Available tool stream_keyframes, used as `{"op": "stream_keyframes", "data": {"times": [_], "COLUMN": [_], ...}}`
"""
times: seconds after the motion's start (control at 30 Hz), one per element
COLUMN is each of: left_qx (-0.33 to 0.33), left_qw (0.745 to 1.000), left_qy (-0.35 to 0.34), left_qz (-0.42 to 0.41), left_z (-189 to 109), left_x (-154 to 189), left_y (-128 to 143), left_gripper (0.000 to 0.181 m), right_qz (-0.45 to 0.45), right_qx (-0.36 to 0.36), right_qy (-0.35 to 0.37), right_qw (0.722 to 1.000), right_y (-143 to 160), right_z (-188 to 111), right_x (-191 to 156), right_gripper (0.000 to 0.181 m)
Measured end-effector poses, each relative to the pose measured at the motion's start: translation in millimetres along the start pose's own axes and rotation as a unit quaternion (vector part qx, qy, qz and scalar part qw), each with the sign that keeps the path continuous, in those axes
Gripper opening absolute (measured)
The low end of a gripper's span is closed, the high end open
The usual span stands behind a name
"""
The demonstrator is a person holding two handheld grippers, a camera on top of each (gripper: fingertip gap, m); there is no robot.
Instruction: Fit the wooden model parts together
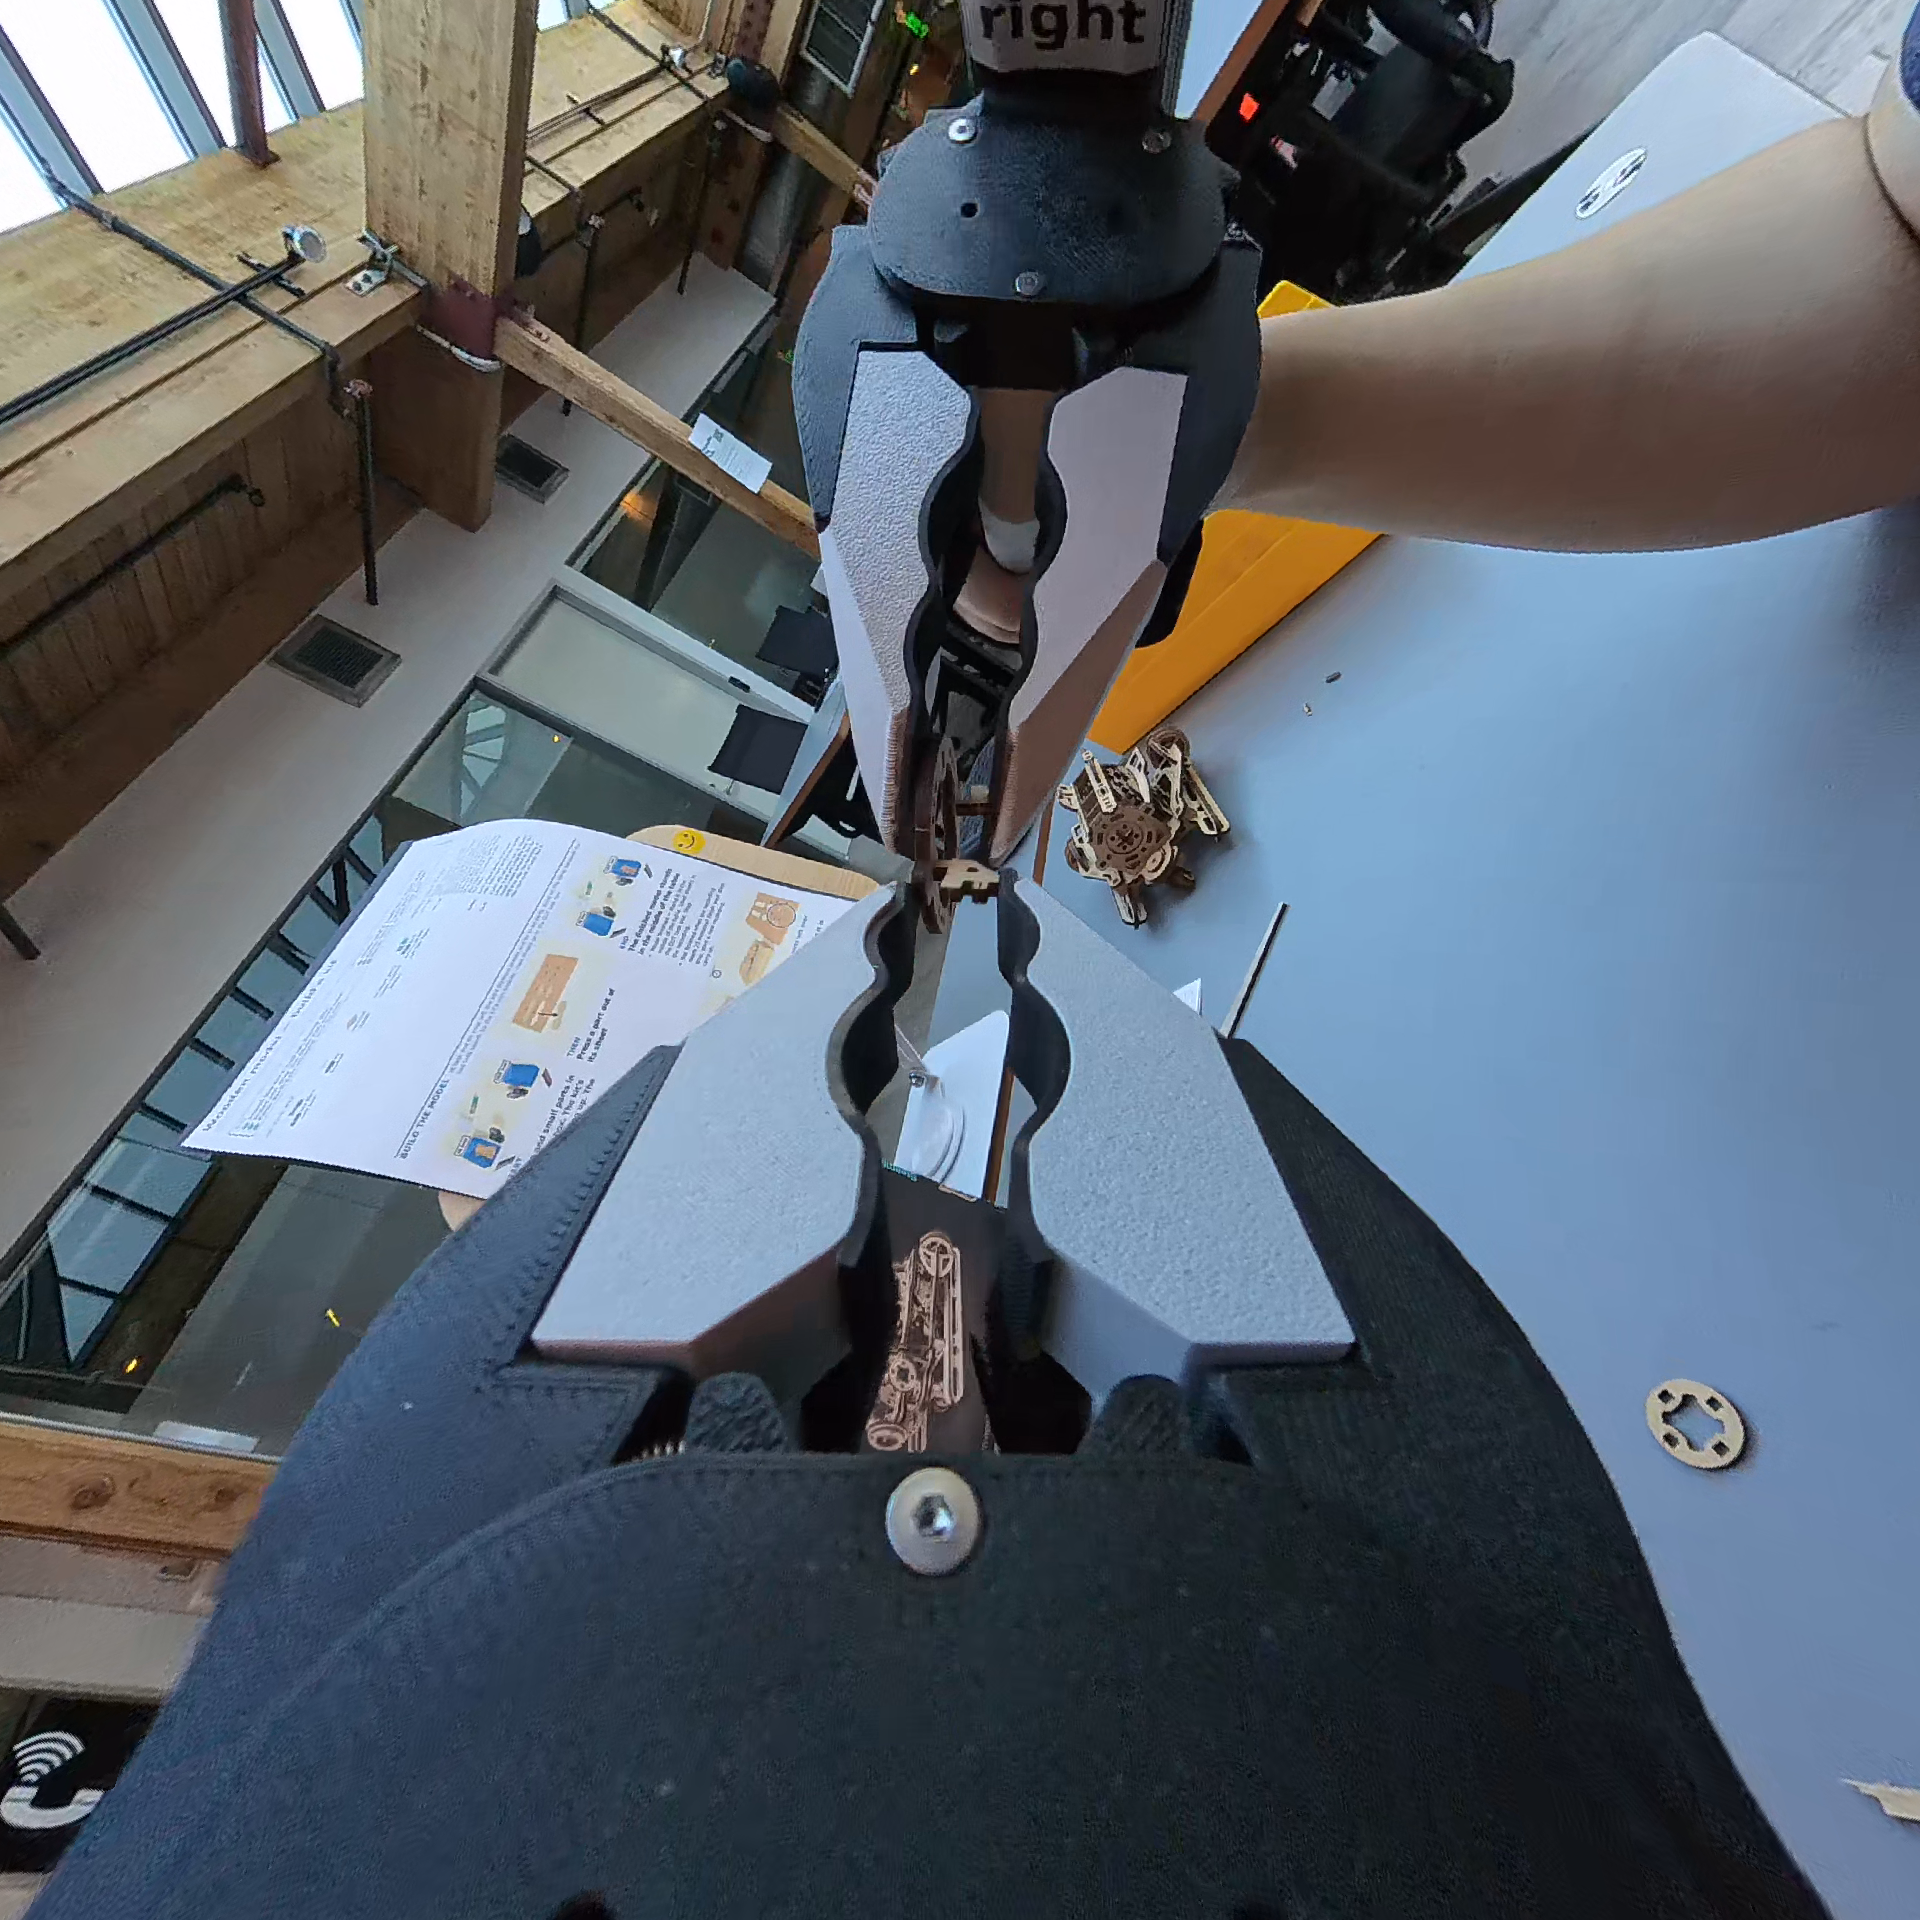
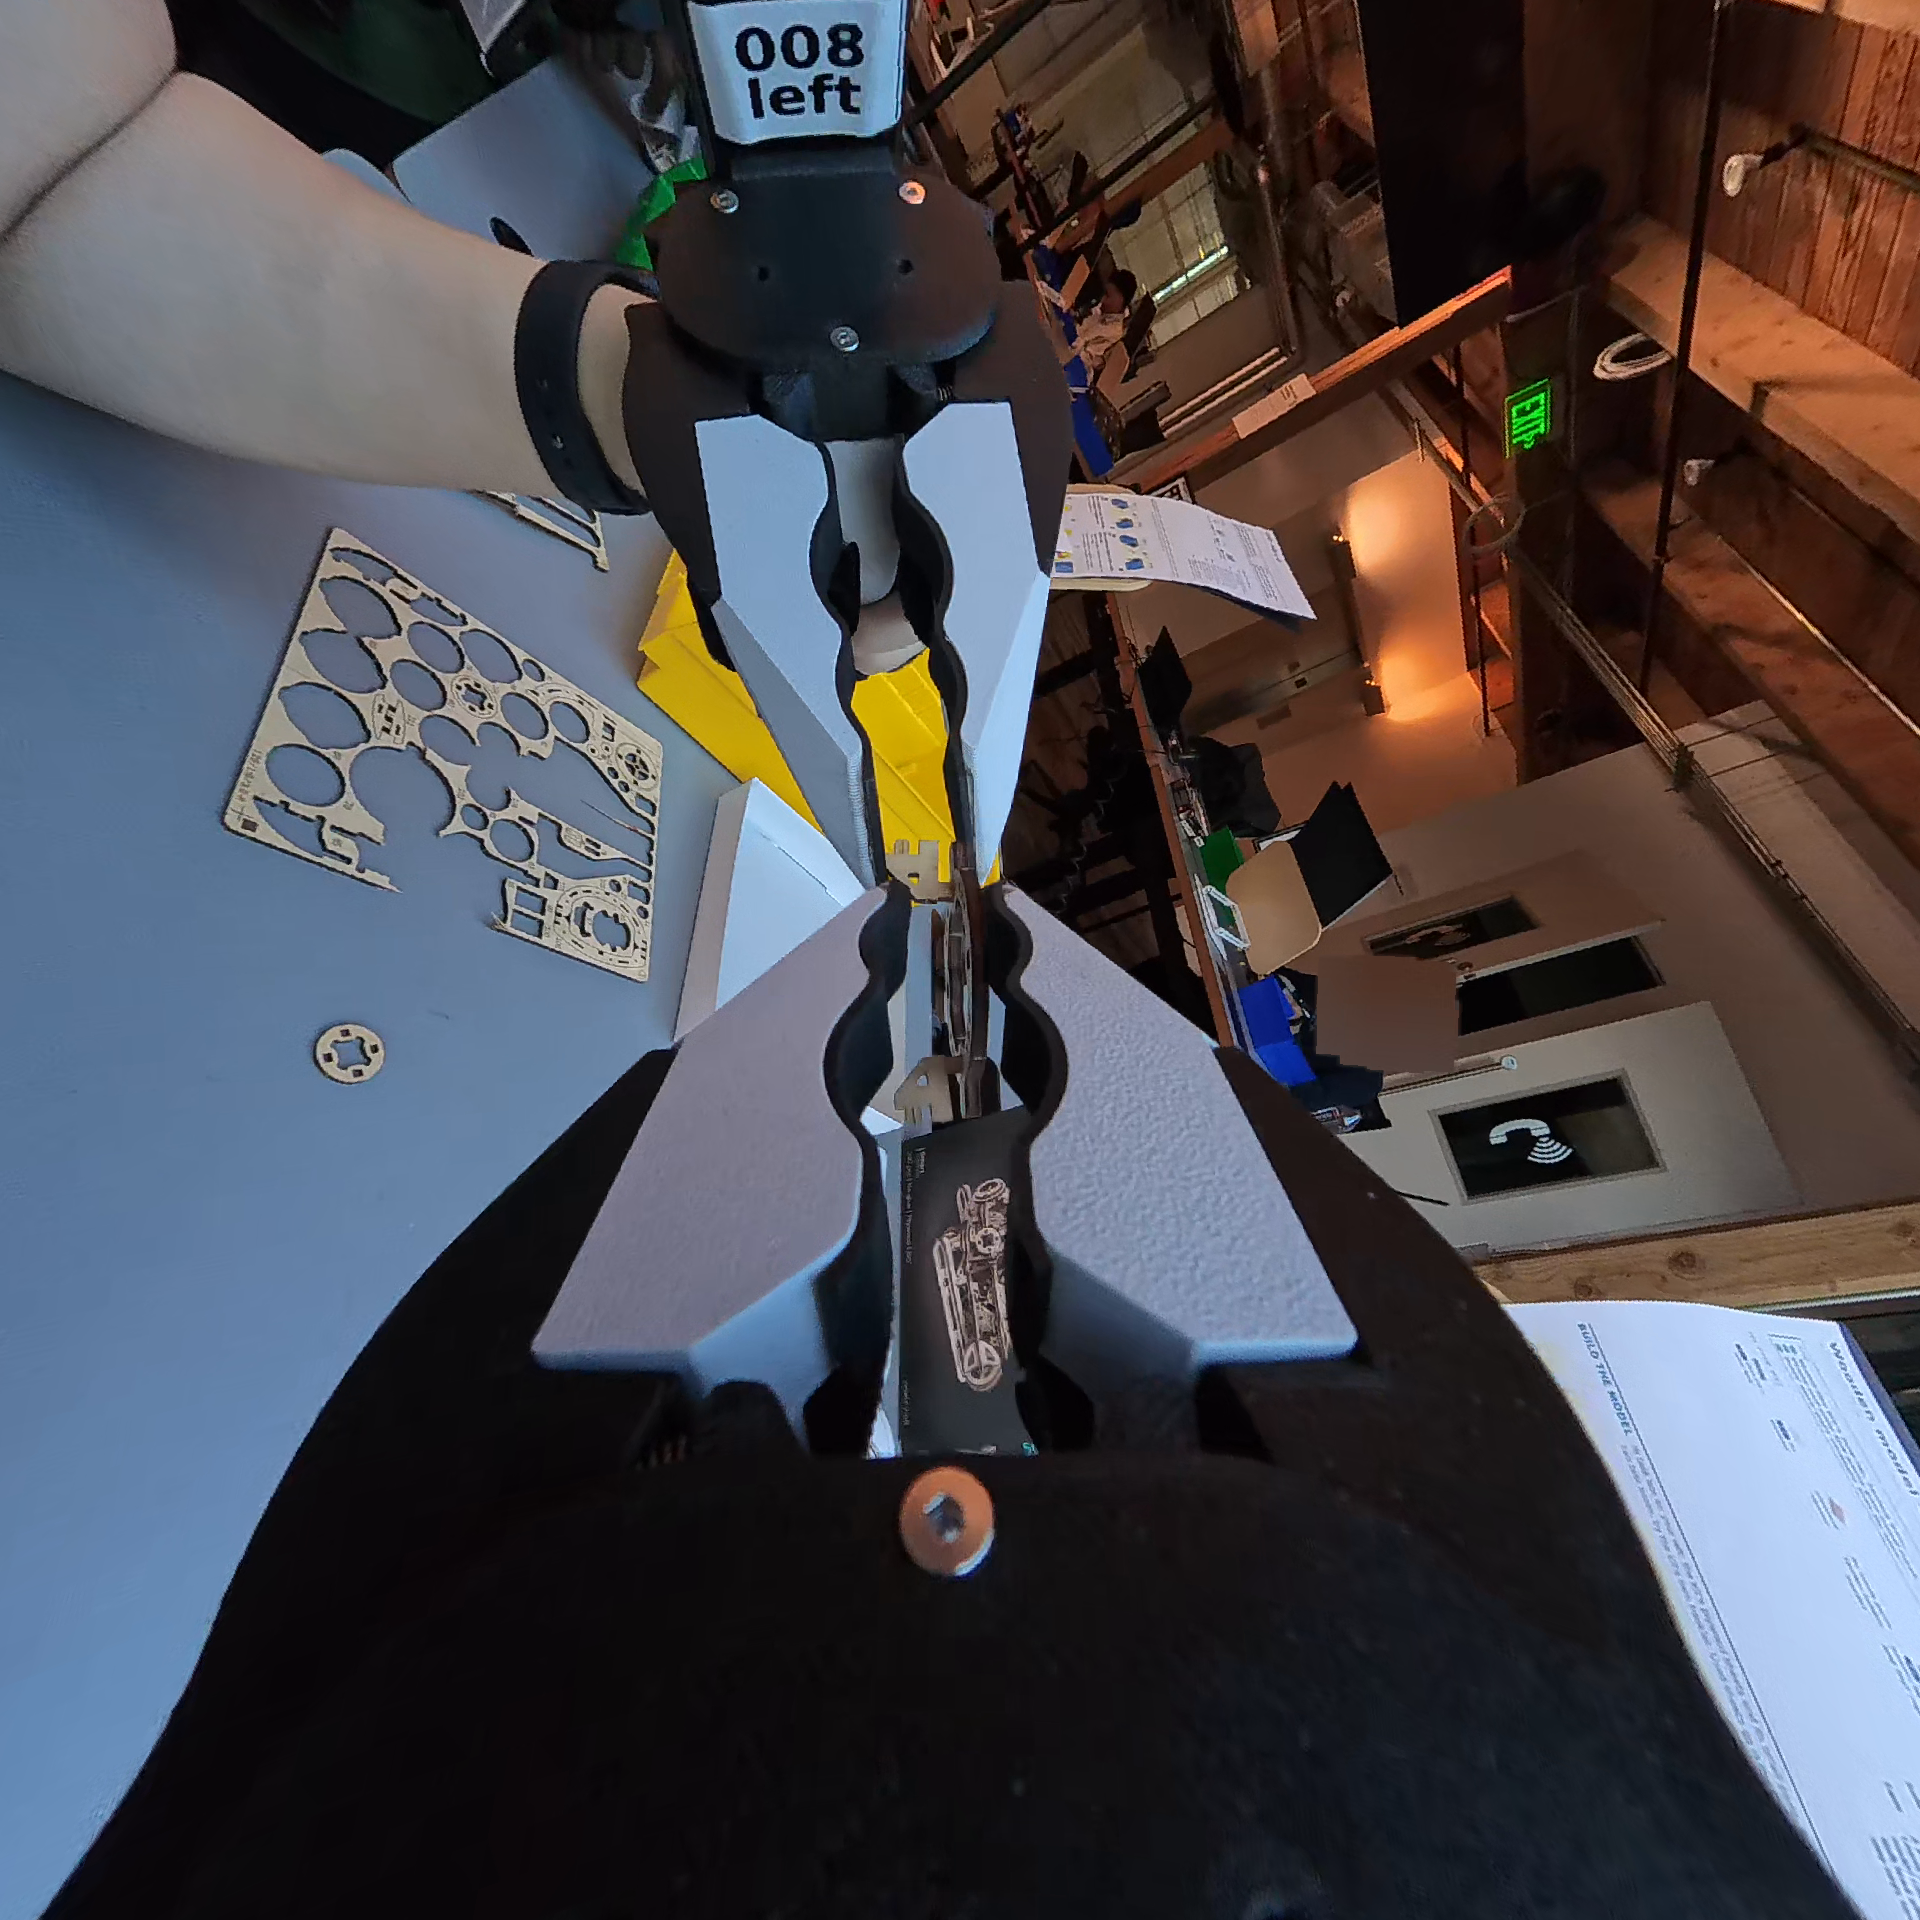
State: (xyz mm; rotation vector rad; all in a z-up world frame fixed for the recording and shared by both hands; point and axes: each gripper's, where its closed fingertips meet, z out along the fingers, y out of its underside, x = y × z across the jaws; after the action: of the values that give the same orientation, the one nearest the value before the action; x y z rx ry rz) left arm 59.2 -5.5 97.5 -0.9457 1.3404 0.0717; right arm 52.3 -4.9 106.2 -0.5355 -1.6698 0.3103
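In the left wrist view my left gripper (image 1: 954, 891) is shut on a small pale notched wooden piece (image 1: 966, 878). My right gripper (image 1: 951, 842) comes in from the top, tip to tip with it, shut on a dark wooden wheel (image 1: 935, 821) seen edge-on. The pale piece touches the wheel's rim. In the right wrist view my right gripper (image 2: 948, 899) holds the wheel (image 2: 961, 977) between its fingers. The left gripper (image 2: 925, 868) opposite holds the pale piece (image 2: 920, 860). Both are held above the grey table (image 1: 1558, 935).
A part-built wooden model (image 1: 1138, 821) and a loose wooden ring (image 1: 1696, 1423) lie on the table. A punched-out wooden sheet (image 2: 447, 758), yellow bins (image 2: 707, 675), a white box (image 2: 758, 914), a dark booklet (image 2: 966, 1278) and instruction sheets (image 1: 499, 997) are nearby. Both grippers' tips are close together, under 4 cm apart.
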Motion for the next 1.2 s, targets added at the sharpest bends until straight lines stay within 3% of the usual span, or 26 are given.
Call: {"op": "stream_keyframes", "data": {"times": [0.93,1.07,1.2], "left_qx": [-0.017,-0.012,-0.018], "left_qw": [1.000,1.000,1.000], "left_qy": [-0.005,0.010,0.012], "left_qz": [0.014,0.013,0.014], "left_z": [2.5,4.1,3.7], "left_x": [-0.2,5.7,6.2], "left_y": [5.9,3.4,4.3], "left_gripper": [0.014,0.014,0.014], "right_qz": [-0.008,-0.041,-0.019], "right_qx": [-0.031,-0.077,-0.051], "right_qy": [0.001,-0.008,-0.013], "right_qw": [0.999,0.996,0.998], "right_y": [8.2,22.3,14.3], "right_z": [4.6,6.9,8.6], "right_x": [-2.0,-7.4,-8.2], "right_gripper": [0.012,0.012,0.012]}}
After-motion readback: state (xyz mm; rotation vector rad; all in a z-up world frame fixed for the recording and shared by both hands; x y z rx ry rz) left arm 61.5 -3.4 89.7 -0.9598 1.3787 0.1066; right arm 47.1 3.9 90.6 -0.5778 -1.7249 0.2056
